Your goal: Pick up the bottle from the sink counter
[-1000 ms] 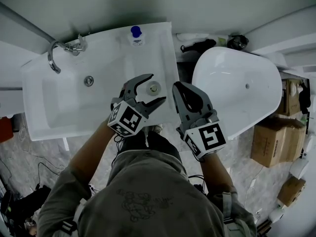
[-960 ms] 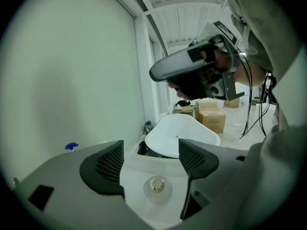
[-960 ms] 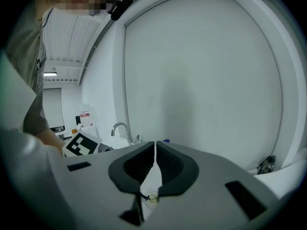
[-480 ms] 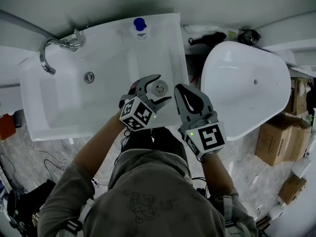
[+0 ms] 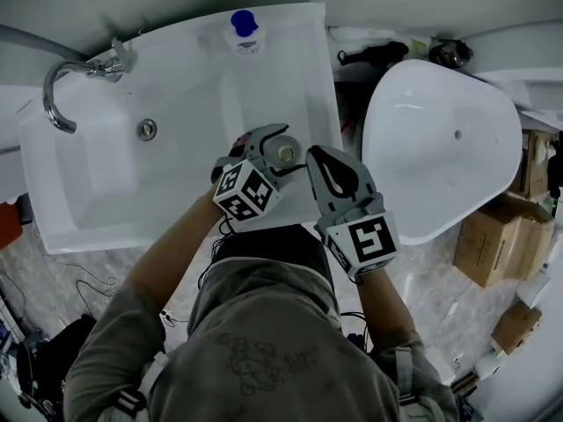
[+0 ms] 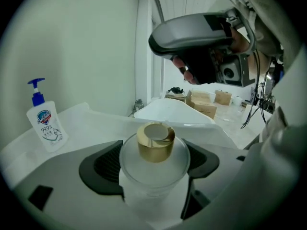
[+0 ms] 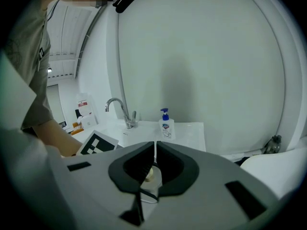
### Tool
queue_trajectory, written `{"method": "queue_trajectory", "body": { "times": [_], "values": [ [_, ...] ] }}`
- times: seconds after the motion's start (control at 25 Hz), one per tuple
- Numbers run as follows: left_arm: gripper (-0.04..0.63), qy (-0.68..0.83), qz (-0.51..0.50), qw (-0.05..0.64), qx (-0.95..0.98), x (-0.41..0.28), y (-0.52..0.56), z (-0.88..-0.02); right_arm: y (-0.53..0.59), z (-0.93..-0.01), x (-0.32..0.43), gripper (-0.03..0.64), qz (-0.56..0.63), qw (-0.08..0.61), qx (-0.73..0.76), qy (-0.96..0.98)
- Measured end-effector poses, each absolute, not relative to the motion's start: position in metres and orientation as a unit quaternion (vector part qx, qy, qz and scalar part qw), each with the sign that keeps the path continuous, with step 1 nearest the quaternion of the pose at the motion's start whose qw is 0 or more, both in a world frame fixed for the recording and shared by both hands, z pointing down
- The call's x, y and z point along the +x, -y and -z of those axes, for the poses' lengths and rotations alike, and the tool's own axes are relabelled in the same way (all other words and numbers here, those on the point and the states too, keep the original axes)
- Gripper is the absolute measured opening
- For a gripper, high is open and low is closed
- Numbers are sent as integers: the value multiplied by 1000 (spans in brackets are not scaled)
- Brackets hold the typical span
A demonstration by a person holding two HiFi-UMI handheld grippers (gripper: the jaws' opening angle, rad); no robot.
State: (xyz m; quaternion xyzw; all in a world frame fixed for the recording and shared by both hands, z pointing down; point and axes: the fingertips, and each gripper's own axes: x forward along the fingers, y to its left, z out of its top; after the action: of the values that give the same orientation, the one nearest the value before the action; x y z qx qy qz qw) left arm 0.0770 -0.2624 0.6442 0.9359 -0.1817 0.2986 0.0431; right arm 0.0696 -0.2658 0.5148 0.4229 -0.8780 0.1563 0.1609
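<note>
I read "99.9%" on the soap bottle [image 6: 45, 126] by the wall. My left tool [image 5: 283, 152] squeezed the gold-capped bottle [image 6: 154, 145] standing on the sink tabletop [image 5: 303, 86]. My right tool [image 5: 315, 158] was shut, holding nothing.

One white rectangular ceramic sink [image 5: 106, 192] has on its rim one curved chrome tap [image 5: 54, 95], one blue-capped white pump bottle [image 5: 244, 32] and one gold-capped clear glass bottle [image 6: 154, 150], with two grey plastic grippers, left gripper [image 5: 289, 149] and right gripper [image 5: 311, 155], at its front, and one white oval bathtub [image 5: 440, 148] and three brown cardboard boxes [image 5: 486, 246] beside it.
</note>
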Motion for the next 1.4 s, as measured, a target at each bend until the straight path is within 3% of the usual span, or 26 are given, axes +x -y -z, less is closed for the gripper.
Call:
{"method": "queue_trajectory", "body": {
  "times": [0.8, 0.88, 0.96, 1.4],
  "values": [
    [342, 126, -299, 17, 946, 84, 255, -662, 260, -549, 43, 38, -147, 162, 378, 899],
    [342, 118, -299, 14, 947, 84, 253, -662, 259, -555, 38, 67, -148, 171, 369, 901],
    [342, 113, -300, 13, 947, 83, 252, -662, 258, -563, 35, 140, -150, 182, 361, 902],
    [342, 119, -301, 14, 946, 82, 249, -662, 248, -601, 30, 155, -134, 248, 346, 895]
  ]
}}
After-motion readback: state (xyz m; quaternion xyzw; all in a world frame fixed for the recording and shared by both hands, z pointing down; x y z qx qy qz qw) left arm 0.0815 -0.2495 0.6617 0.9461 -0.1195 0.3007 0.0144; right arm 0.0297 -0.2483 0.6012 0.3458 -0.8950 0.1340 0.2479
